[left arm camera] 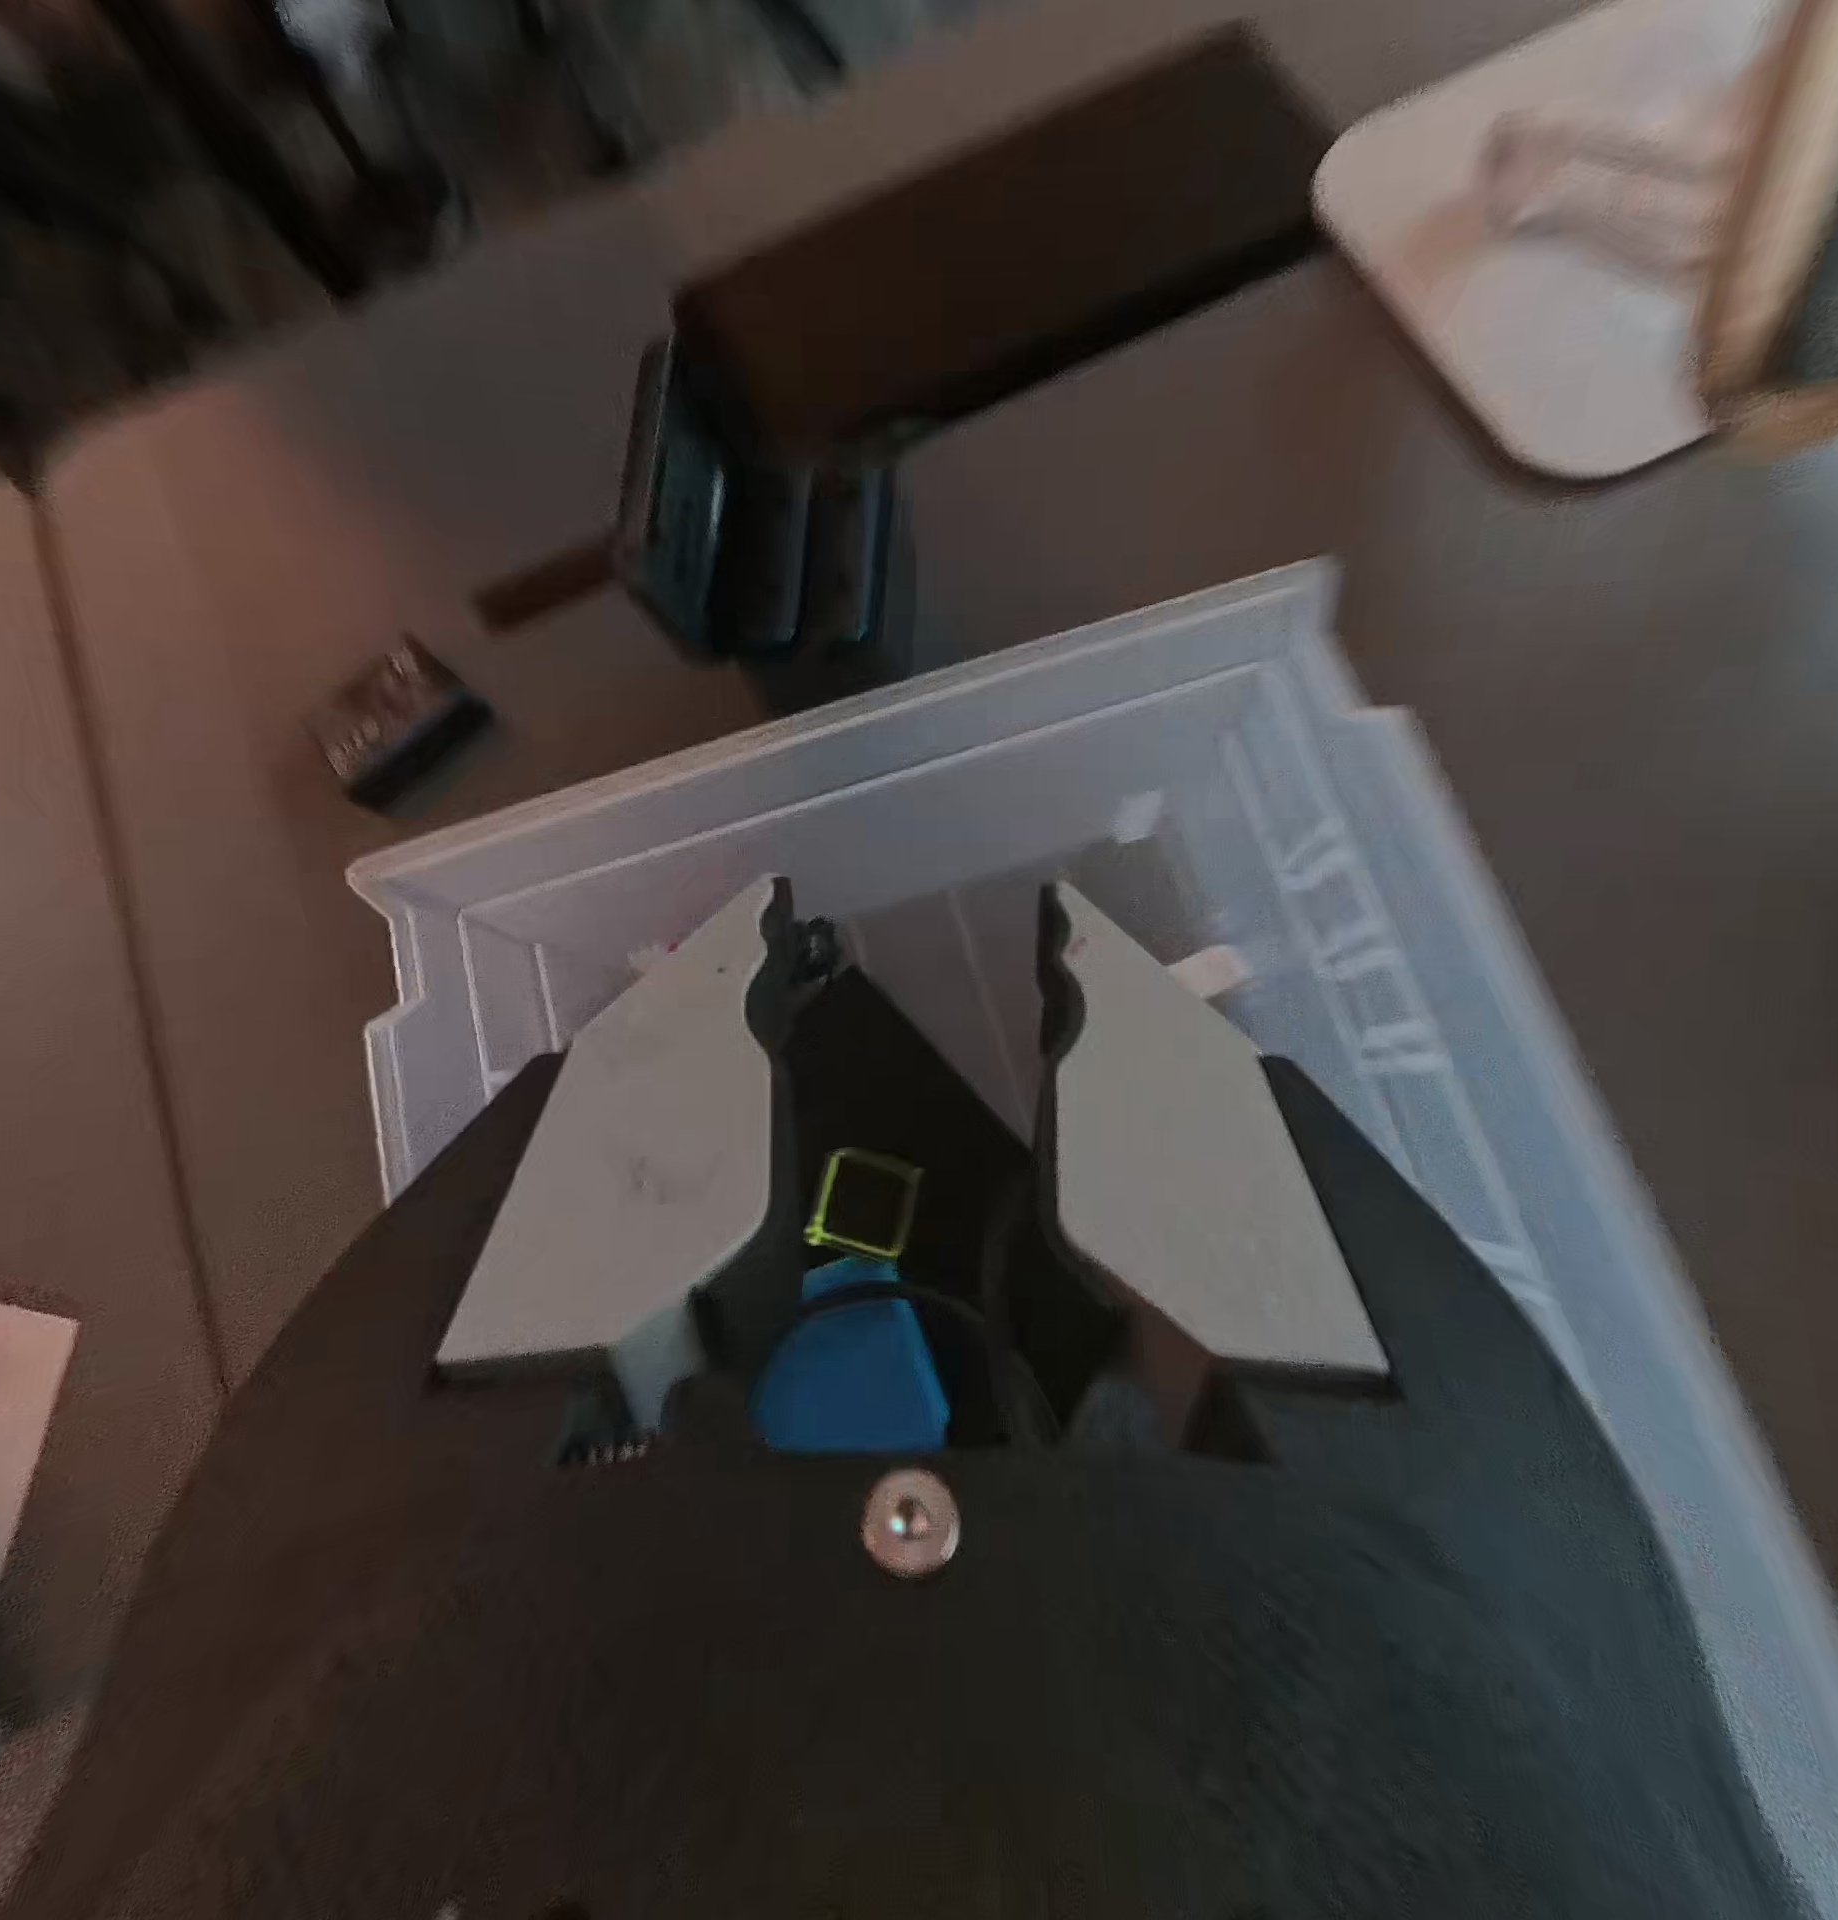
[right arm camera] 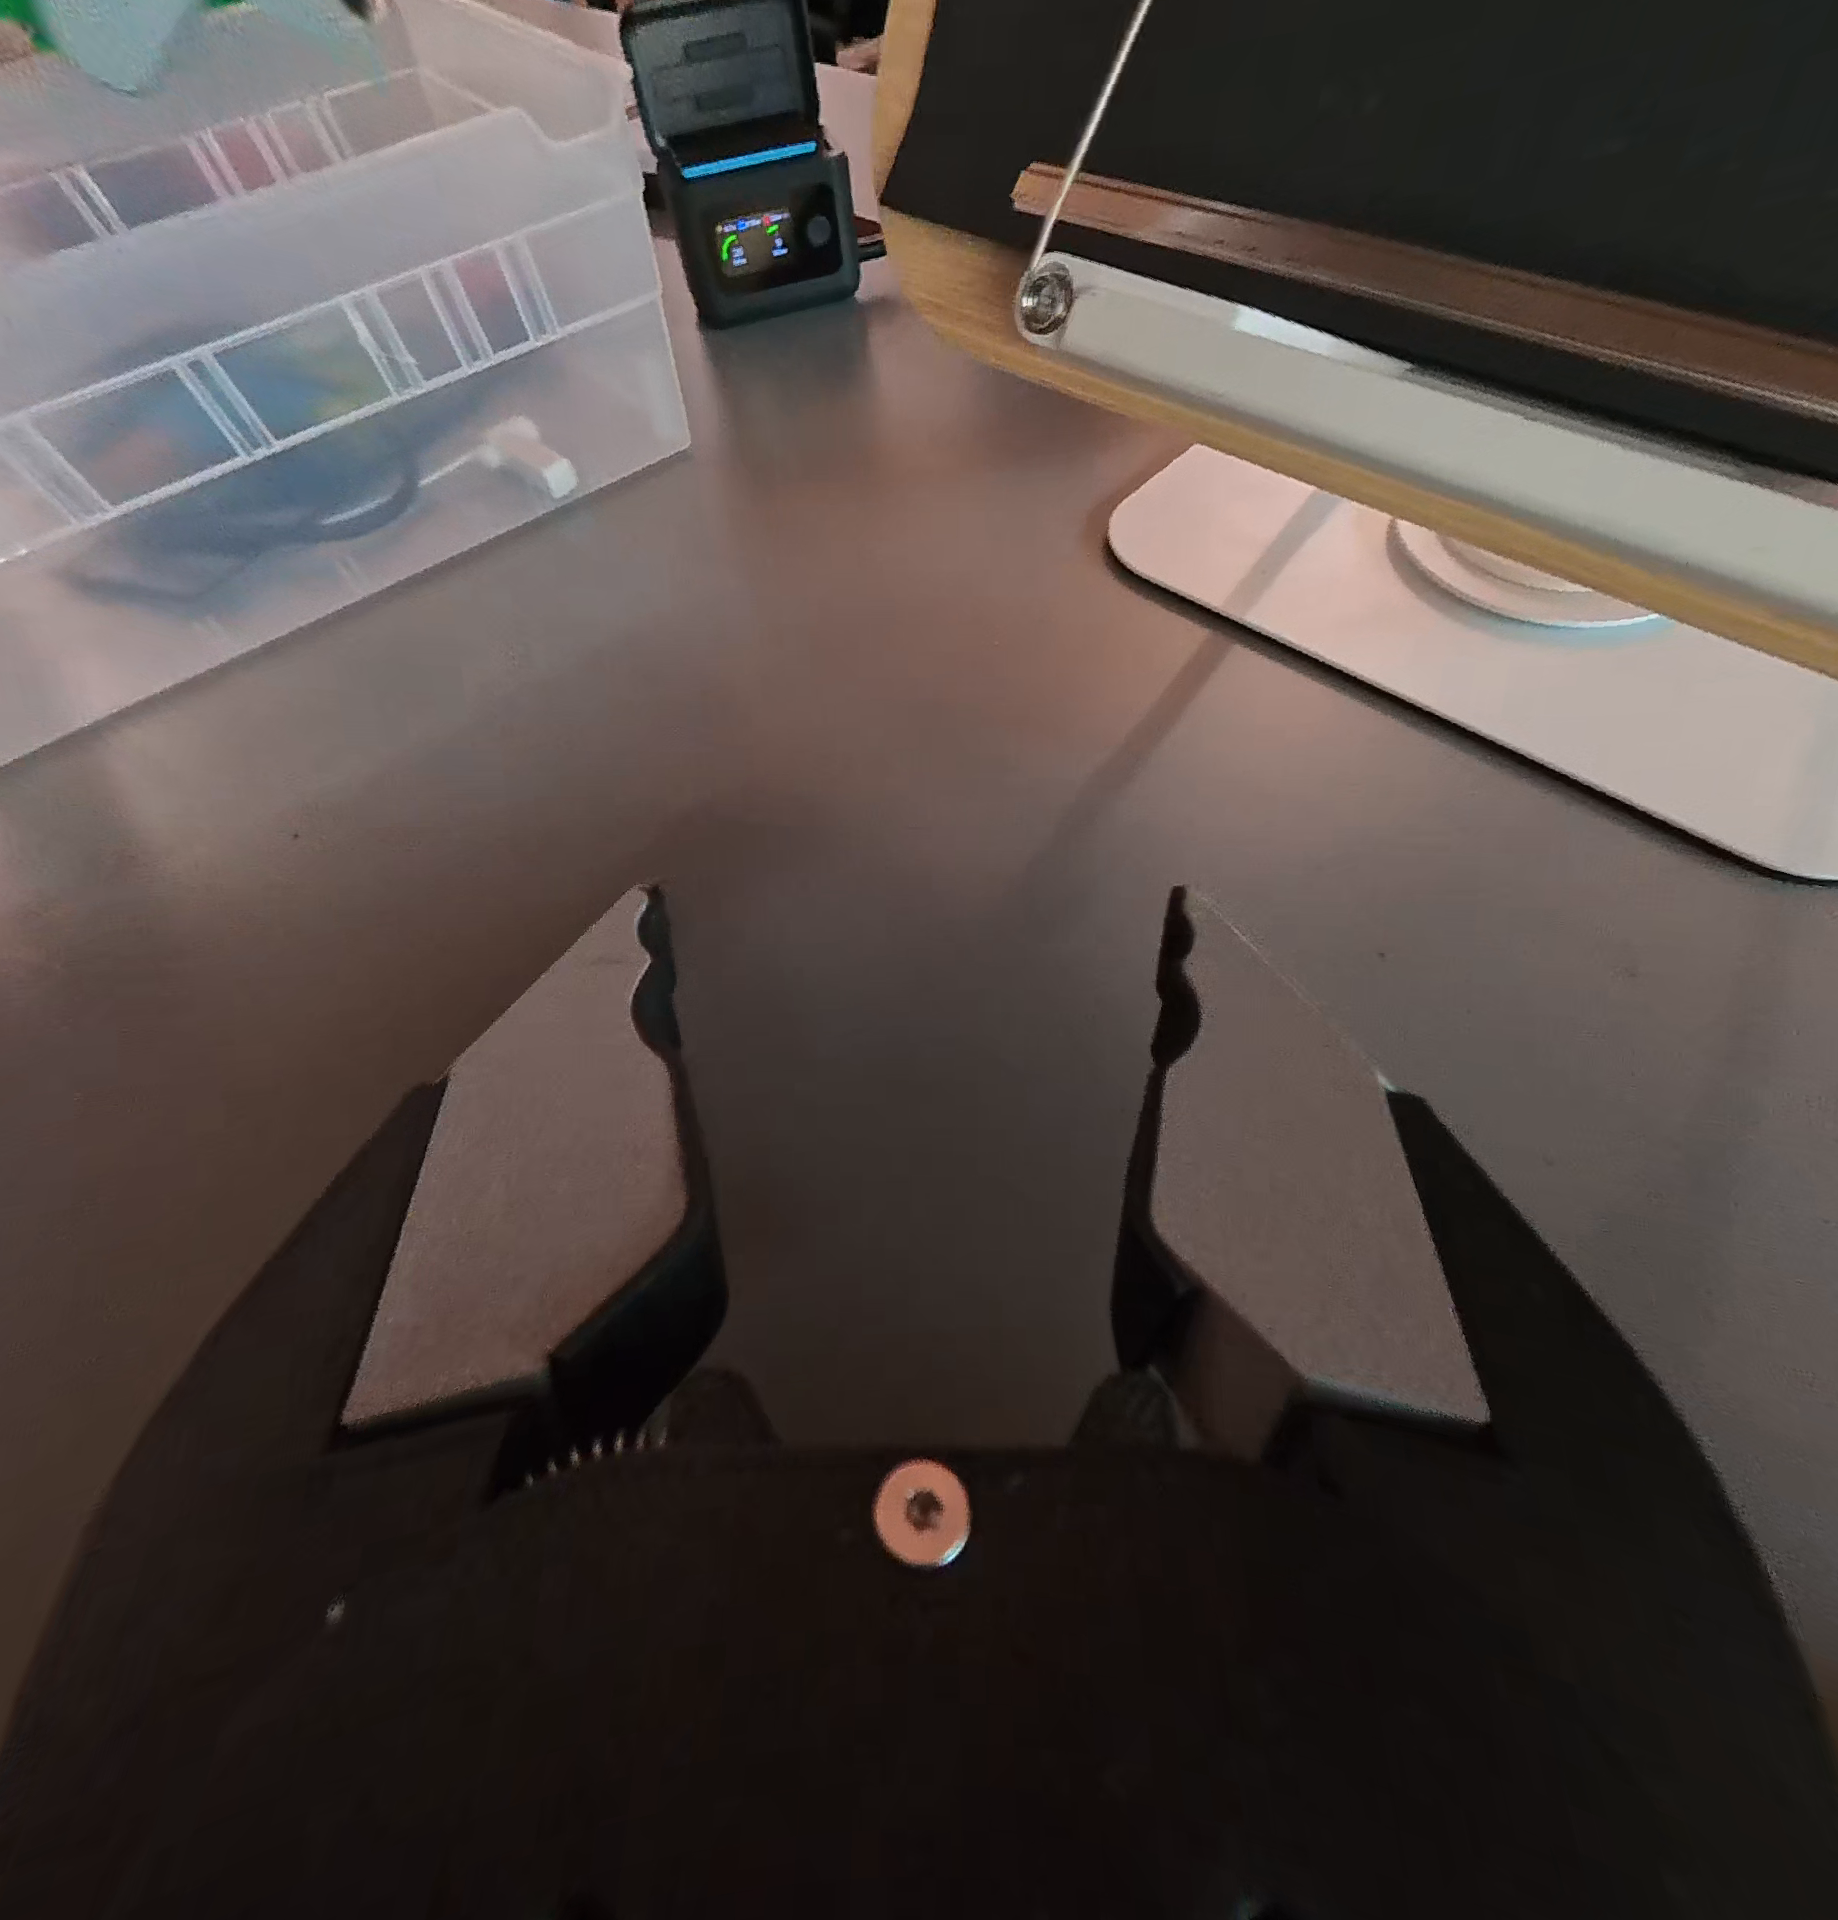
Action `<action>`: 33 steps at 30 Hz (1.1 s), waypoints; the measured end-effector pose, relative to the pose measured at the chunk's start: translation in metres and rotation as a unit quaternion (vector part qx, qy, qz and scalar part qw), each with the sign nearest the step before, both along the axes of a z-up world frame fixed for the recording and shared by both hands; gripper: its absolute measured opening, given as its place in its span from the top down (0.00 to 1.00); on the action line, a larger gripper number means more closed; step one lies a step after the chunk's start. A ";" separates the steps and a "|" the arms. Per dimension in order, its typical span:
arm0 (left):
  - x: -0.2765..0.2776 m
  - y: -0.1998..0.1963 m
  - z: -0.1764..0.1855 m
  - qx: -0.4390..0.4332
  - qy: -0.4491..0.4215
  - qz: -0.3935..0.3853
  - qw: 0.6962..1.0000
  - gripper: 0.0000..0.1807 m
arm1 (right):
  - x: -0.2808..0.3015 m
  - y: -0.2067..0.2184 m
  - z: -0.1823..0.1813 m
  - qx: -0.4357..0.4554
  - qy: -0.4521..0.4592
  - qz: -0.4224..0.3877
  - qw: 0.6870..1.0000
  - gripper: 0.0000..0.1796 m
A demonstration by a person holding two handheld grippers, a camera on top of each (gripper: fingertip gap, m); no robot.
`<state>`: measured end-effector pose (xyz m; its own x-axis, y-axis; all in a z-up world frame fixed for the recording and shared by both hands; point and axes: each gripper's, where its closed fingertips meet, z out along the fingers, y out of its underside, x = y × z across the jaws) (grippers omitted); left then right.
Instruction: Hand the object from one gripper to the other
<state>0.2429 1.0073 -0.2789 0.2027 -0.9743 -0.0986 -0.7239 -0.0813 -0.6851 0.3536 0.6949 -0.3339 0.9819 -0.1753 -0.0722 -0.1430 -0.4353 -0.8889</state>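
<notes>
**Left gripper over the bin, right gripper idle above the desk**

Which item is to be handed over cannot be told for sure. Seen between the left gripper's [left arm camera: 910,914] fingers, down in the translucent plastic bin [left arm camera: 894,769], lie a blue piece [left arm camera: 853,1371], a small dark block edged in yellow-green [left arm camera: 861,1205] and a dark slanted shape; the view is blurred, and whether any of them touches the fingers cannot be told. The left jaws stand partly apart with a clear gap at the tips. A small white part [left arm camera: 1221,971] lies in the bin just right of the right finger.

From the right wrist view, the same bin [right arm camera: 541,343] stands far left on the dark desk [right arm camera: 894,727]; through its cloudy wall show dividers, blurred coloured items, a dark cable and a white connector [right arm camera: 530,457].

The right gripper [right arm camera: 915,904] is spread wide with nothing between its fingers, above bare desk and well apart from the bin.

Behind the bin stands a small dark device with a lit screen [right arm camera: 764,249]. To the right sits a monitor's white base [right arm camera: 1517,665].
</notes>
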 end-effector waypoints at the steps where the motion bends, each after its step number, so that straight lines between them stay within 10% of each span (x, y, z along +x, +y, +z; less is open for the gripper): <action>1: 0.001 0.011 -0.013 -0.010 0.023 0.007 1.000 0.77 | -0.001 0.001 -0.001 -0.002 0.000 0.004 1.000 0.49; 17: -0.018 0.063 -0.083 0.047 0.287 -0.014 0.957 0.82 | -0.017 0.006 0.002 0.010 0.014 0.033 0.999 0.50; 33: -0.022 0.071 -0.096 0.047 0.318 0.016 0.947 0.85 | -0.026 0.007 0.007 0.026 0.033 0.050 0.998 0.49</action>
